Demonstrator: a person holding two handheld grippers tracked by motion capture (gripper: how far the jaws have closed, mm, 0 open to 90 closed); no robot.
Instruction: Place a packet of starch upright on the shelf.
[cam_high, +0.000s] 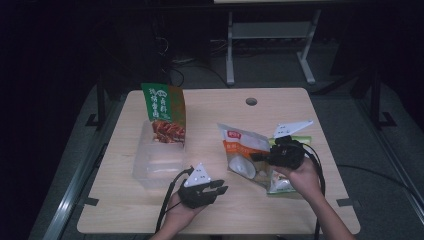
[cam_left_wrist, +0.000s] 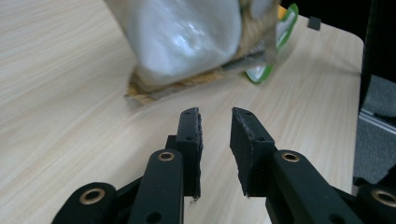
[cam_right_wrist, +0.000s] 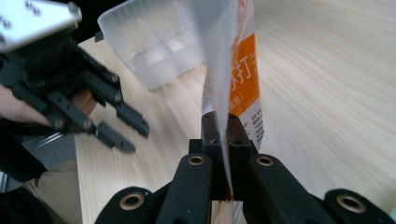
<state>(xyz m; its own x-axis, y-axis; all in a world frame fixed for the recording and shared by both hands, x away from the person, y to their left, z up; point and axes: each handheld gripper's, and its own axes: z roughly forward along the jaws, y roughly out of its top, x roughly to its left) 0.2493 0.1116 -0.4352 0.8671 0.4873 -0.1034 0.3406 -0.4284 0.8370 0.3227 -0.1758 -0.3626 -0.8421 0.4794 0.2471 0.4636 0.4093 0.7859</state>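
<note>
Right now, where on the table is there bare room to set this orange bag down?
Bare wood lies along the far edge around the table hole, and between clear bin and orange bag. It is crowded where the left gripper points toward the bag.

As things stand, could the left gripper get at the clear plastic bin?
Probably yes. The left gripper has open, empty jaws and sits beside the clear plastic bin, with bare table between them. It points toward the orange snack bag, so it would need turning.

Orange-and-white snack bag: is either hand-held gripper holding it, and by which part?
The right hand-held gripper is shut on the orange-and-white snack bag, pinching its thin edge. The left hand-held gripper is open and holds nothing.
</note>
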